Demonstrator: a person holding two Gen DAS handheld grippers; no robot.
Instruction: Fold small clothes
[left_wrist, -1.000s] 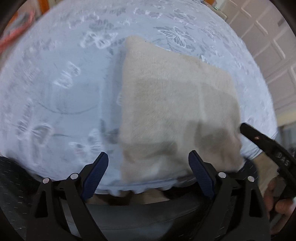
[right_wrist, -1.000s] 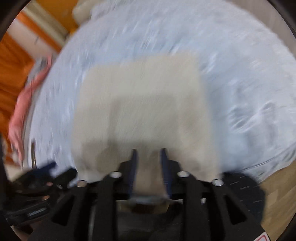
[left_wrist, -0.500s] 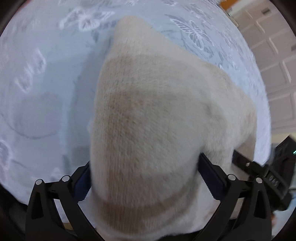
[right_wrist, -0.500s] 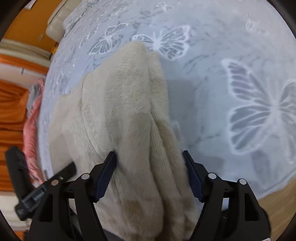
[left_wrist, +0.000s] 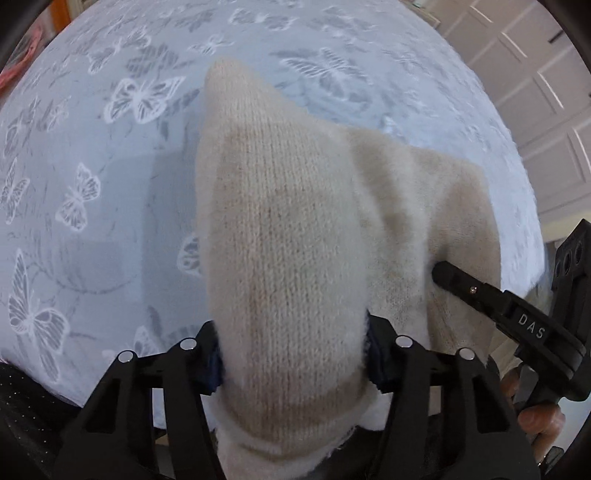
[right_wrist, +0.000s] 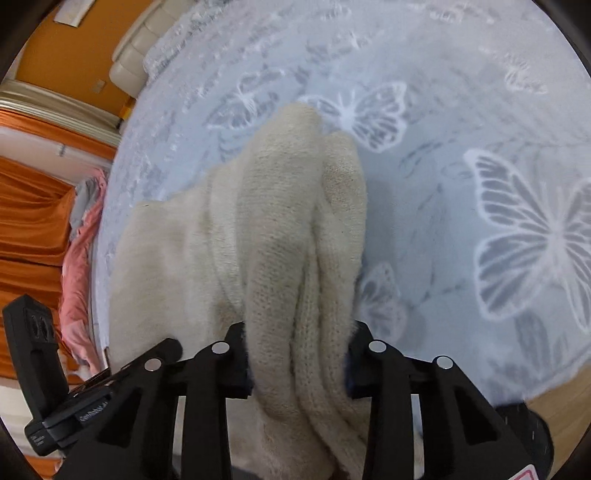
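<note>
Both jaws now closed, cream knit garment bunched between them

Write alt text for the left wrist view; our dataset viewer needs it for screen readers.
The left gripper is shut on a cream knit garment over a pale blue butterfly-print bedspread. The right gripper's finger presses the garment's right side.
</note>
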